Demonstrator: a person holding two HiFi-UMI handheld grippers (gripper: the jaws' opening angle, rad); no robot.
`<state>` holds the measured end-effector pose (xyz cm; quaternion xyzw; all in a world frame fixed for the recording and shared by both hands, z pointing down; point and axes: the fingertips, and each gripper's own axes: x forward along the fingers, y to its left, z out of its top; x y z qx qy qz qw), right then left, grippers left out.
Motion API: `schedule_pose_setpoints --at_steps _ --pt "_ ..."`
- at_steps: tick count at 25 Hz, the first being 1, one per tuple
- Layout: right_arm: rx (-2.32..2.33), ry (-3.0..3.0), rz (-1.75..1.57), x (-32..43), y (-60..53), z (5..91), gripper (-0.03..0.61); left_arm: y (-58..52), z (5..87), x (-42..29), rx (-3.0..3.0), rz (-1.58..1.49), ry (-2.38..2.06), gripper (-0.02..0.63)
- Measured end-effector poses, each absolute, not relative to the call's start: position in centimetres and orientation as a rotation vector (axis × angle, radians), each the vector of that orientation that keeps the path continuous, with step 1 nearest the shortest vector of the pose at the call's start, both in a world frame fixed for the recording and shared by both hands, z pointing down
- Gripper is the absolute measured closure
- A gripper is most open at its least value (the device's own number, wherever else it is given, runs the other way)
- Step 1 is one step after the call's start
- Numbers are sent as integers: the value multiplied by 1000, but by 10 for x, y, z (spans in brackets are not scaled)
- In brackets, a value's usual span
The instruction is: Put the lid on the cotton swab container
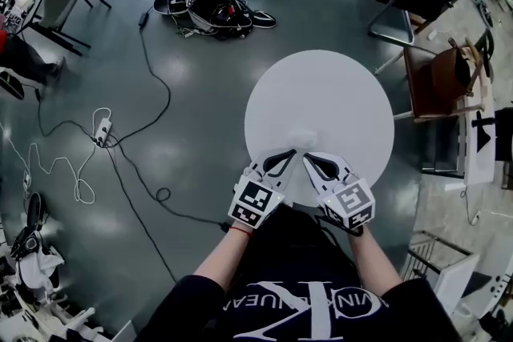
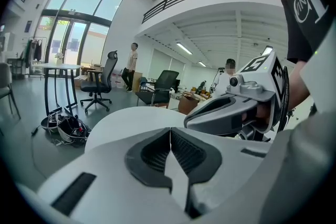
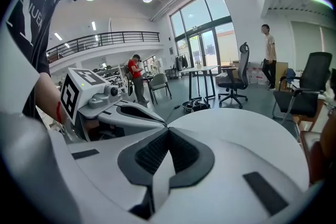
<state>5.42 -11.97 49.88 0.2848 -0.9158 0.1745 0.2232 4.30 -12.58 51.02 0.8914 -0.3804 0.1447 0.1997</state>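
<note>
As we look down at the lower middle of the head view, we see the left gripper (image 2: 169, 132) with its jaws pressed together on nothing, and the right gripper (image 3: 168, 131) likewise closed and empty. Their tips nearly meet over the near edge of the round white table (image 1: 321, 92). Just above the tips sits a faint pale patch (image 1: 304, 137); whether that's the cotton swab container, we cannot tell.

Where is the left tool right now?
In the head view, the left tool is over the near edge of the round white table, just left of the right tool, their shut tips almost meeting.
</note>
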Motion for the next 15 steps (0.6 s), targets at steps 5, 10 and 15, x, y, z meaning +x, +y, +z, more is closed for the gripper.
schedule_pose_setpoints --at_steps 5,10,15 --pt "777 -2541 460 53 -97 491 575 -106 501 43 2497 390 -1091 604" --pt "809 -2560 469 59 -78 482 575 -85 494 45 2502 378 -1106 604" --pt "850 -2572 475 69 -62 474 575 -70 483 46 2505 366 -1126 604"
